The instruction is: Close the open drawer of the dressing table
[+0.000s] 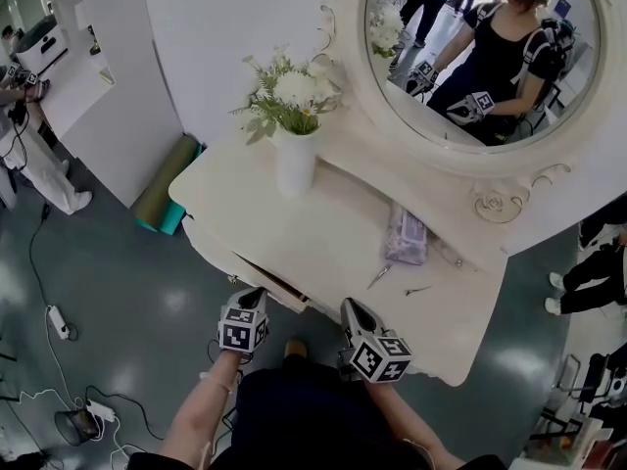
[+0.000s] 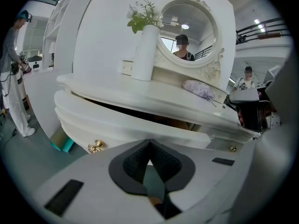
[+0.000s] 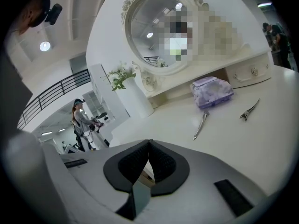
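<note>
The white dressing table (image 1: 323, 233) stands below me with its front drawer (image 1: 266, 282) pulled out a little. In the left gripper view the drawer front (image 2: 140, 129) with a gold knob (image 2: 96, 146) lies just ahead, and a dark gap shows under the tabletop. My left gripper (image 1: 252, 297) is shut and empty, close in front of the drawer without touching it. At the table's front edge to the right, my right gripper (image 1: 351, 308) is shut and empty too, and it looks across the tabletop (image 3: 224, 139).
On the top stand a white vase of flowers (image 1: 294, 155), a purple pouch (image 1: 407, 235) and two metal hair clips (image 1: 380, 275) (image 1: 418, 289). The oval mirror (image 1: 470, 57) rises at the back. A green roll (image 1: 167, 186) leans at the table's left; cables (image 1: 49, 311) lie on the floor.
</note>
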A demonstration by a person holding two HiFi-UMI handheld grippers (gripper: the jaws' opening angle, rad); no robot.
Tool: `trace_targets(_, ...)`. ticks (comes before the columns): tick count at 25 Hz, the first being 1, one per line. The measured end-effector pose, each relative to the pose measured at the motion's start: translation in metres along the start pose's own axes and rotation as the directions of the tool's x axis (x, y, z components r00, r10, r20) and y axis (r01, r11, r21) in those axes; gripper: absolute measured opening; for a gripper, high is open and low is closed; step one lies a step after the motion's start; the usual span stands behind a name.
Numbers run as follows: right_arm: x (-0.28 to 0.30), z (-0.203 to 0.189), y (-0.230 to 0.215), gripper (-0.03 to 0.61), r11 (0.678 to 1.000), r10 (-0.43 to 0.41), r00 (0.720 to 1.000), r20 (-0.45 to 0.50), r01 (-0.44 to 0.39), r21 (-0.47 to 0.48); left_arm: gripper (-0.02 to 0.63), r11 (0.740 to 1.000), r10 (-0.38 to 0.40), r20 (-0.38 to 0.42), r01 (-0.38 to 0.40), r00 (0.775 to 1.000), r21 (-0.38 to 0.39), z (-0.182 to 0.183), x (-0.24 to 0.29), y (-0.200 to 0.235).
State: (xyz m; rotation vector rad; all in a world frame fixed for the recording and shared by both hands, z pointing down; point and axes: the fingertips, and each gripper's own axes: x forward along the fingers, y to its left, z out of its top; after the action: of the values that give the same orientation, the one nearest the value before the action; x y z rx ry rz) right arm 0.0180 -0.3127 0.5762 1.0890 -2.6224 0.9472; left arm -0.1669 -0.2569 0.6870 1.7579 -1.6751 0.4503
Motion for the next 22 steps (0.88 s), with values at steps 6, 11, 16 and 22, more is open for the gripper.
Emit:
trace_targets(6,0.000,0.003,-0.006,0.017,1.000,-0.006,1.000,0.009,0.006,0.014,0.018,1.000,-0.004,-0.003,0.004,1.000,0.009,0.007,0.009,-0.002)
trace_targets(11,0.001,0.008,-0.006,0.017,1.000,0.011,1.000,0.018,-0.011,0.015,0.018,1.000,-0.009,0.001,0.009,1.000,0.008,0.012,0.015,-0.004)
trace_targets(16,0.003,0.013,-0.007,0.017,1.000,0.017,1.000,0.023,-0.018,0.015,0.018,1.000,-0.014,0.006,0.014,1.000,0.008,0.018,0.024,-0.005)
trace_targets(22,0.006,0.017,-0.014,0.017,0.999,0.001,1.000,0.029,-0.002,0.038,0.018,1.000,-0.010,0.006,0.010,1.000,0.013,0.028,0.035,-0.008)
